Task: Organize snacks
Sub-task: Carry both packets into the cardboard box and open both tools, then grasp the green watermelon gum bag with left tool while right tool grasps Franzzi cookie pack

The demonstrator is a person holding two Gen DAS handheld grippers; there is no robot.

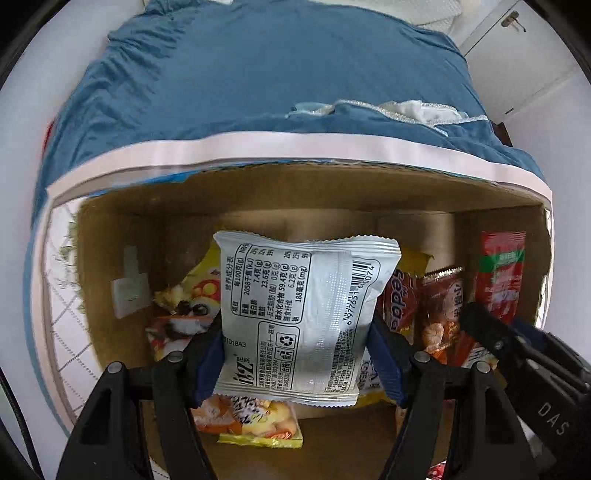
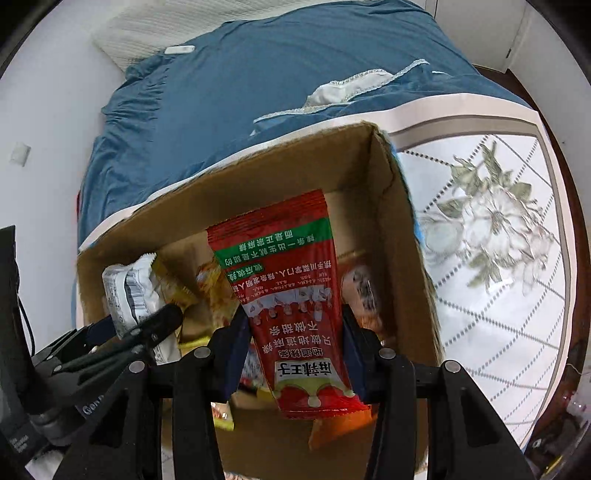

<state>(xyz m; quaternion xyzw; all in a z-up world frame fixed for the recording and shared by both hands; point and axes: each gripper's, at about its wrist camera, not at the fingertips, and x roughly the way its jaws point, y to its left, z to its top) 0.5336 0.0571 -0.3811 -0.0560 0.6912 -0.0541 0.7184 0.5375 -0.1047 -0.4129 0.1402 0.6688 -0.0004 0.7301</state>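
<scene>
My left gripper (image 1: 295,350) is shut on a silver snack packet (image 1: 303,317) with a barcode and printed table, held over the open cardboard box (image 1: 332,192). In the right wrist view my right gripper (image 2: 295,350) is shut on a red snack packet (image 2: 295,302) with a green band, also above the cardboard box (image 2: 295,173). The red packet (image 1: 500,273) and right gripper's fingers (image 1: 491,332) show at the right of the left wrist view. The silver packet (image 2: 129,295) shows at the left of the right wrist view. Several yellow and brown snack packets (image 1: 184,314) lie in the box.
The box stands on a floral white tablecloth (image 2: 491,236) with a pale border, beside a bed with a blue cover (image 1: 258,74). White lace cloth (image 2: 343,88) lies on the bed. A pillow (image 2: 184,22) is at the bed's far end.
</scene>
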